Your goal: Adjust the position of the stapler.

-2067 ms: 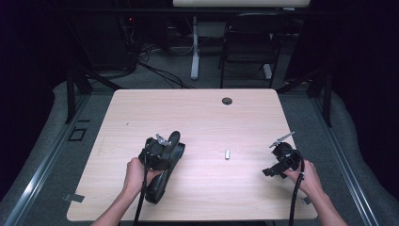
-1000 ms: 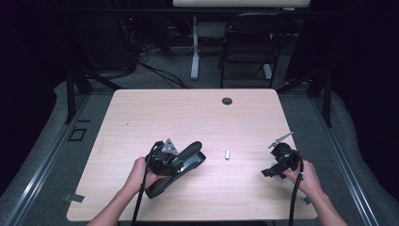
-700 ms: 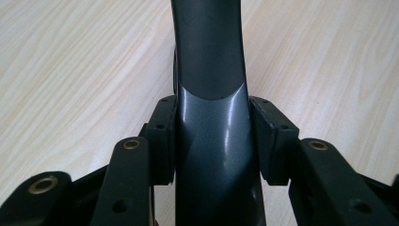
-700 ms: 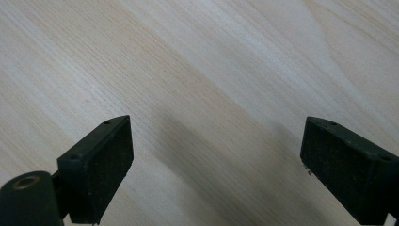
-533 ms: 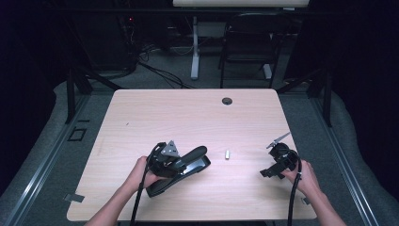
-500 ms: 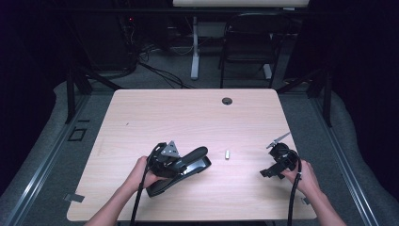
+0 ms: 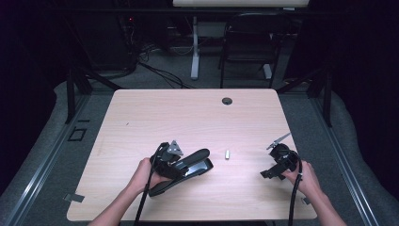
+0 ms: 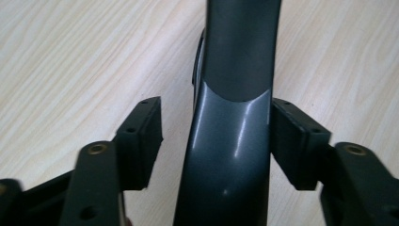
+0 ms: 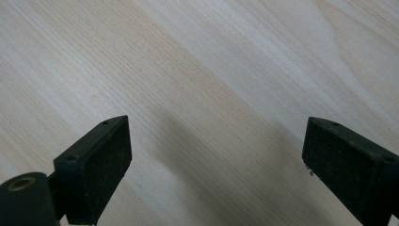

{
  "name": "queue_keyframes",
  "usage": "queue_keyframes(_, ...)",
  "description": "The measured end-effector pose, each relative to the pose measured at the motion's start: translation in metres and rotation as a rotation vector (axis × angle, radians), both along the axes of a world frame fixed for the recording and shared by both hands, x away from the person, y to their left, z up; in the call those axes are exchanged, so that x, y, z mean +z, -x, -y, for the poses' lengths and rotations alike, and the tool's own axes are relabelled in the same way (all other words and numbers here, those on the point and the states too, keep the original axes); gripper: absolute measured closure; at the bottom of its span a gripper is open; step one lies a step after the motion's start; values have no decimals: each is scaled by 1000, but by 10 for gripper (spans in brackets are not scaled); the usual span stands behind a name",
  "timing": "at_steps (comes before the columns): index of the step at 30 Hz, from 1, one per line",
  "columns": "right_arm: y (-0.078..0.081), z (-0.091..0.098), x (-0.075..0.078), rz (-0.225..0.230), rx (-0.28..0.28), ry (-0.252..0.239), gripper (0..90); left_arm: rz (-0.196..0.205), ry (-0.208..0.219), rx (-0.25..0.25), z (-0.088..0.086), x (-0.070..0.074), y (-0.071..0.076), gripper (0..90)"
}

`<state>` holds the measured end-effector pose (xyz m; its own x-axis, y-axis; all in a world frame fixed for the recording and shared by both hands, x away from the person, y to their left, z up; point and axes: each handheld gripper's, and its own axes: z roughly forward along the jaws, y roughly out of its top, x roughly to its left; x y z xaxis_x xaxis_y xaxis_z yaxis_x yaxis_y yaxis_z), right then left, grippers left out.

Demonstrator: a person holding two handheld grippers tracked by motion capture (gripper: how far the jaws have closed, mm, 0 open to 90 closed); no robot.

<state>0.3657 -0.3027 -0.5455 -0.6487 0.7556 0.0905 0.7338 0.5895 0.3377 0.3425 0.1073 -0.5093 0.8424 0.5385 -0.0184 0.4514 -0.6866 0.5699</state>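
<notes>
Pale wooden table (image 7: 155,117) bears a stapler (image 7: 188,168) and, seemingly, a staple strip (image 7: 227,154).

No readable text, label, brand, number or sign anywhere. Checked the bench (image 7: 188,117), the dark stapler (image 7: 190,167) and the small metal piece (image 7: 227,154) beside it: plain surfaces, nothing printed that resolves. Same on the fingers (image 8: 141,136) in both gripper views: bare black pads, screw holes only. Background gear too dark and small to make out any marking.
</notes>
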Motion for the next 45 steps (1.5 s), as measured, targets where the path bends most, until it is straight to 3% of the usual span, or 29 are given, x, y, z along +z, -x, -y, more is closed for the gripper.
queue_keyframes(4,0,0,0,-1,0,10,82,4,19,41,1,4,2,341)
queue_keyframes(6,0,-1,-1,-1,-6,-7,81,7,6,42,3,4,2,381)
queue_keyframes(11,0,-3,1,1,19,14,81,18,7,-7,4,3,4,541)
queue_keyframes(13,0,-3,1,1,23,18,80,61,-27,-81,5,3,5,560)
queue_keyframes(15,0,-3,1,1,21,18,80,59,-8,-100,3,2,3,571)
queue_keyframes(16,0,-3,0,1,19,20,80,51,8,-132,0,1,1,573)
queue_keyframes(18,0,-3,0,-2,20,19,81,61,3,-142,0,1,1,575)
queue_keyframes(19,1,-5,-2,13,-5,-3,81,67,4,-142,0,1,1,575)
queue_keyframes(20,0,-4,0,-4,19,13,81,67,6,-148,-1,1,1,576)
queue_keyframes(25,-1,-5,0,1,22,28,81,46,10,-183,-2,2,-3,578)
queue_keyframes(37,0,-6,1,6,21,34,83,59,-4,-296,8,2,-12,577)
queue_keyframes(45,-1,-5,0,-3,20,29,83,67,-3,-343,13,2,-16,577)
